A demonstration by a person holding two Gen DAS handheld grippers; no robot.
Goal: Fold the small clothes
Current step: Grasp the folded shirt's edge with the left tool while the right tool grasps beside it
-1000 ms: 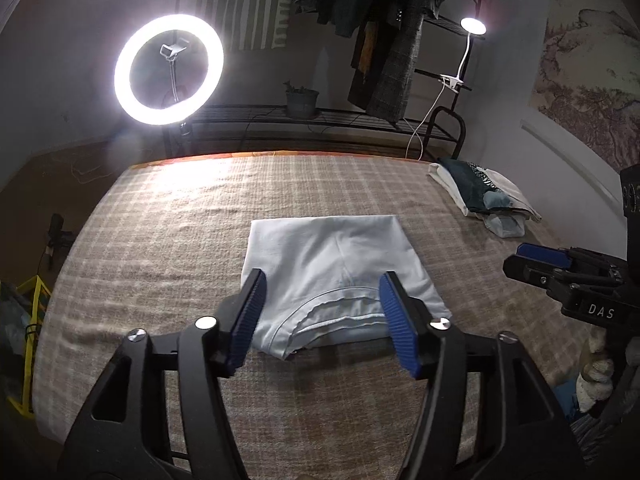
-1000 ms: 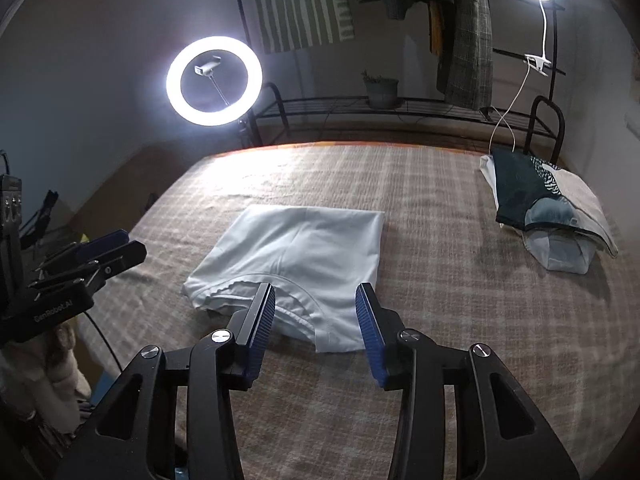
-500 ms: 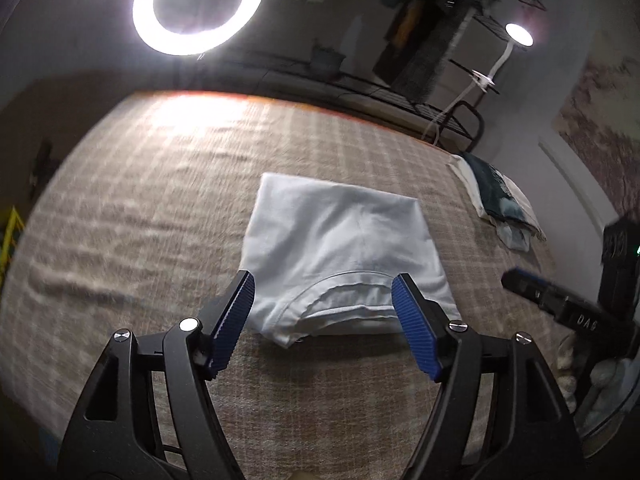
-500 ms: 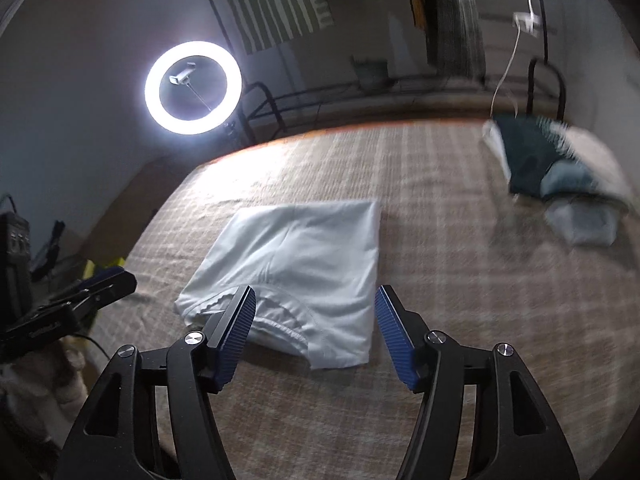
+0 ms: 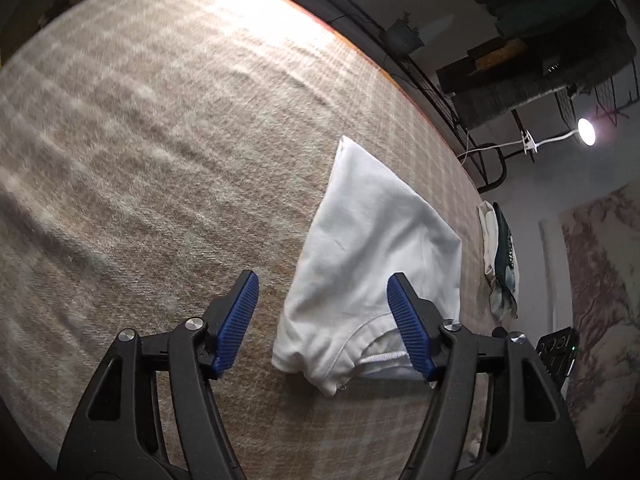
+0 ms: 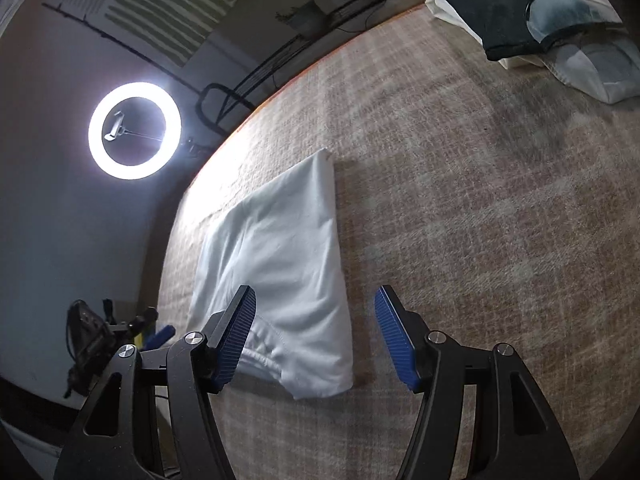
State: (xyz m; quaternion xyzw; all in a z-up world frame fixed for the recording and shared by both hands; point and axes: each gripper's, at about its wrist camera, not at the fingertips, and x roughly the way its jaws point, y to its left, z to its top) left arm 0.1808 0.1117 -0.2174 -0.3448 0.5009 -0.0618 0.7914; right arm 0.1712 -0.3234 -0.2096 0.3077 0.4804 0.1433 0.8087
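Observation:
A white folded garment [image 5: 372,264] lies flat on the beige plaid cloth; it also shows in the right wrist view [image 6: 280,264]. Its near end shows a ribbed band and stitched hems. My left gripper [image 5: 324,324] is open and empty, hovering just above the garment's near left corner. My right gripper [image 6: 316,336] is open and empty, hovering above the garment's near right corner. Neither gripper touches the fabric as far as I can tell.
A pile of folded clothes [image 6: 532,24] sits at the far right of the plaid cloth [image 6: 460,200]; it also shows in the left wrist view [image 5: 500,256]. A ring light [image 6: 134,130] stands behind the far edge, with a metal rack and a clip lamp [image 5: 586,131].
Both grippers have moved forward and down toward the garment's near end and tilted outward, left one to the left corner, right one to the right corner. The garment has not moved.

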